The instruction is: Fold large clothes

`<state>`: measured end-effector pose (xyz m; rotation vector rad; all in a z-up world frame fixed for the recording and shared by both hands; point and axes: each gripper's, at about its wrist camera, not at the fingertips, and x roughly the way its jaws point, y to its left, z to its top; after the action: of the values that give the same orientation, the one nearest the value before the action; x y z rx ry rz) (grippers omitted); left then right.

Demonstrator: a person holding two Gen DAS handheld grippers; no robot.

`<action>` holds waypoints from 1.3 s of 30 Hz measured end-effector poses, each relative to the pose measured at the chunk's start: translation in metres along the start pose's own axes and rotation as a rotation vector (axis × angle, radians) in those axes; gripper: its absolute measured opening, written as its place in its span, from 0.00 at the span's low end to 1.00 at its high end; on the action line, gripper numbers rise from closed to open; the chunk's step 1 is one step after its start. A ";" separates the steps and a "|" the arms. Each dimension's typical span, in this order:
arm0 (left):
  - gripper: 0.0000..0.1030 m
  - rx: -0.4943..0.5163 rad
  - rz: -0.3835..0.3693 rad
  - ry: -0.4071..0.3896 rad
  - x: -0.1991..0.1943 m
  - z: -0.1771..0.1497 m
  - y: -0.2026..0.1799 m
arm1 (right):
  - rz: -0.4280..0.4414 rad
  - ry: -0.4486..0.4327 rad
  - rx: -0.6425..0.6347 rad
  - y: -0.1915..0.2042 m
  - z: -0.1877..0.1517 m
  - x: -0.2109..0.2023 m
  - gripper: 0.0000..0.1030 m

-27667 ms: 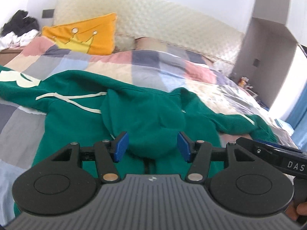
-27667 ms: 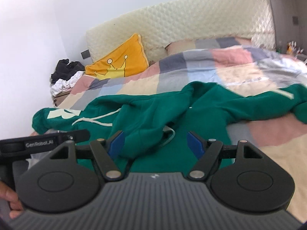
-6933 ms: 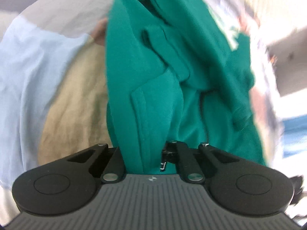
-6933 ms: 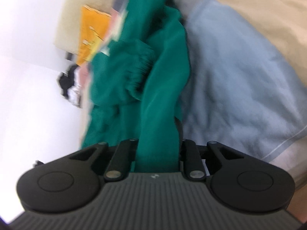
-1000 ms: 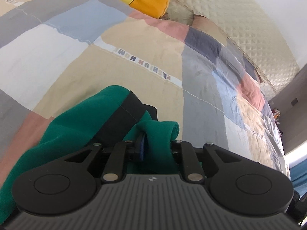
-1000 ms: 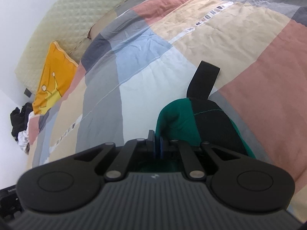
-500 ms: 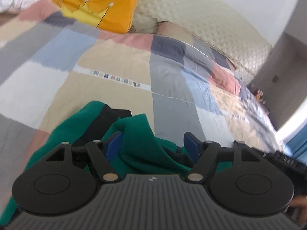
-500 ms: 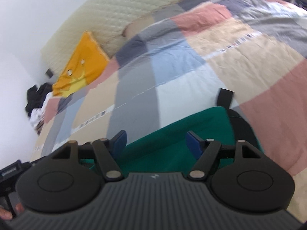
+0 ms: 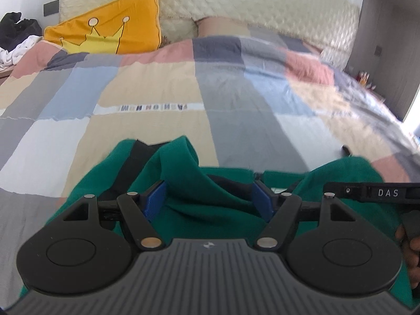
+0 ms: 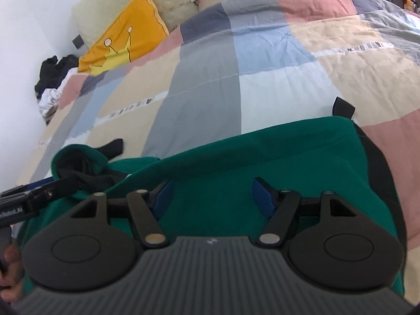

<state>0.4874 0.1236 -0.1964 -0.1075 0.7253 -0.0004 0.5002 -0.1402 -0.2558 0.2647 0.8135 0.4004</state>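
Note:
A green garment (image 9: 183, 162) with black bands (image 9: 131, 162) lies folded in a heap on the patchwork quilt (image 9: 236, 99), near the bed's front edge. My left gripper (image 9: 208, 191) hangs open just above its bunched left end, the blue pads on either side of a fold without pressing it. My right gripper (image 10: 212, 194) is over the smooth right part of the green garment (image 10: 262, 152). Its jaws stand wide and are closing slightly, with fabric below and between them but not pinched. A black strap (image 10: 342, 107) pokes out beyond the far edge.
A yellow crown cushion (image 9: 110, 31) leans on the quilted headboard (image 9: 262, 5). A pile of black and white clothes (image 9: 15, 34) sits at the far left. Small bottles (image 9: 363, 76) stand by the grey wall on the right. A person's fingers (image 9: 409, 249) hold the right gripper.
Both grippers were shut on green fabric a second ago. Both have let go, opened wide, rolled level and drawn back and up. The garment stays on the quilt.

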 end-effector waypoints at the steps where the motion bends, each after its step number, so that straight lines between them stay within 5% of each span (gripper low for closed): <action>1: 0.73 0.009 0.008 0.015 0.005 -0.002 -0.002 | -0.007 0.004 -0.007 0.000 -0.002 0.004 0.66; 6: 0.76 0.041 0.051 0.085 0.033 -0.012 -0.006 | -0.051 0.016 -0.081 0.004 -0.008 0.020 0.66; 15: 0.77 0.055 0.102 0.030 0.023 -0.012 -0.011 | -0.090 -0.034 -0.095 0.009 -0.009 0.009 0.66; 19: 0.77 0.076 0.153 -0.033 -0.003 -0.010 -0.017 | -0.084 -0.086 -0.072 0.014 -0.006 -0.019 0.66; 30: 0.77 0.061 0.130 -0.157 -0.112 -0.032 -0.028 | -0.082 -0.224 -0.076 0.032 -0.024 -0.120 0.67; 39: 0.77 0.053 0.070 -0.232 -0.193 -0.075 -0.054 | -0.068 -0.292 -0.171 0.061 -0.079 -0.194 0.67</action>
<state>0.2954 0.0697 -0.1191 -0.0306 0.4963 0.0584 0.3069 -0.1660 -0.1590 0.1312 0.4967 0.3547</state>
